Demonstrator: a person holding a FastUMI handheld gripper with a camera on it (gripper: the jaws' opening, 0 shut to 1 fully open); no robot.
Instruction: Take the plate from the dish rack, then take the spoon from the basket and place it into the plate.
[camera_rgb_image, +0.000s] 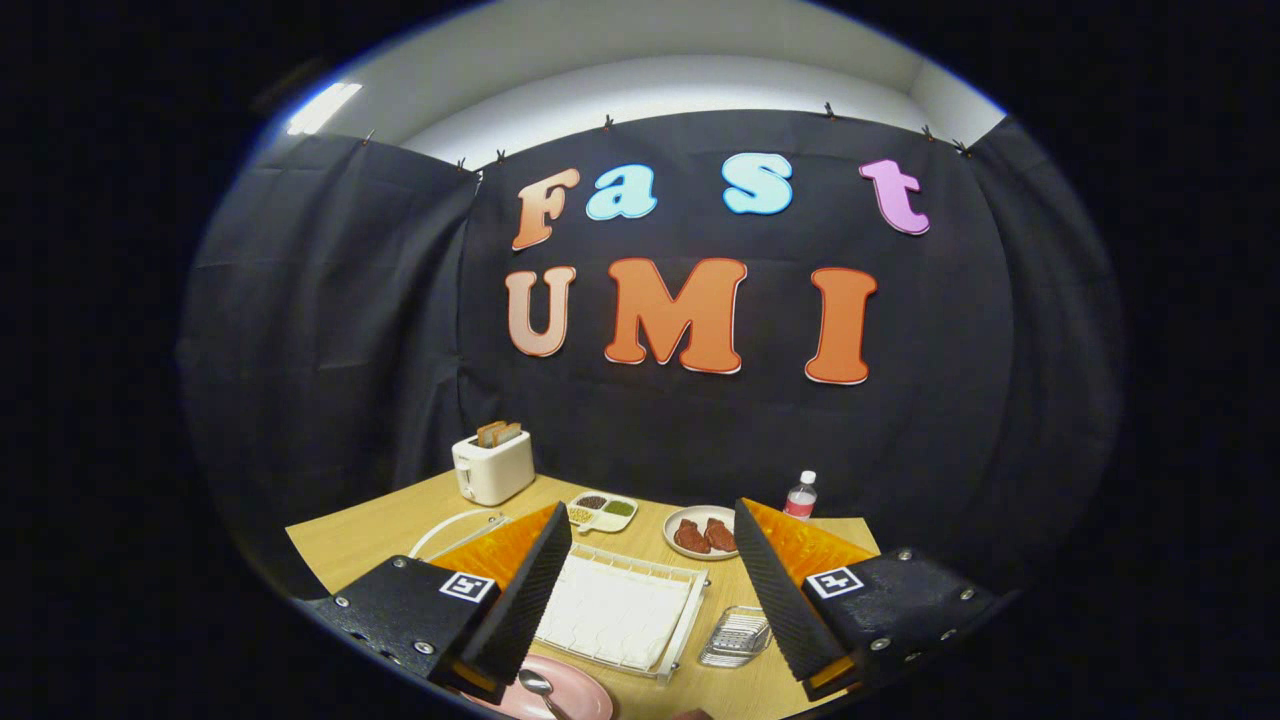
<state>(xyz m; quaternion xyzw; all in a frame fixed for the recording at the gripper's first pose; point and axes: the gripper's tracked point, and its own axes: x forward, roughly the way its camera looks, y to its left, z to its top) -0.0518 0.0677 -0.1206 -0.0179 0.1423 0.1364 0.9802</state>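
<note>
The gripper (650, 600) hangs above the wooden table (360, 545) with its two fingers spread wide and nothing between them. Nearest of all, just under the left finger, a pink plate (580, 698) lies flat on the table, and a metal spoon (537, 688) rests in it, bowl up. Between the fingers and a little further off sits the white dish rack (615, 612), its wire frame lying flat. Just beside it, by the right finger, is a small clear basket (735, 637). Beyond the rack come a divided white dish (602, 511) with dark and green fillings, and a round plate of reddish-brown pieces (703, 534). Further back stand a white toaster (492, 467) with bread in its slots and a small water bottle (801, 497) against the black cloth wall.
</note>
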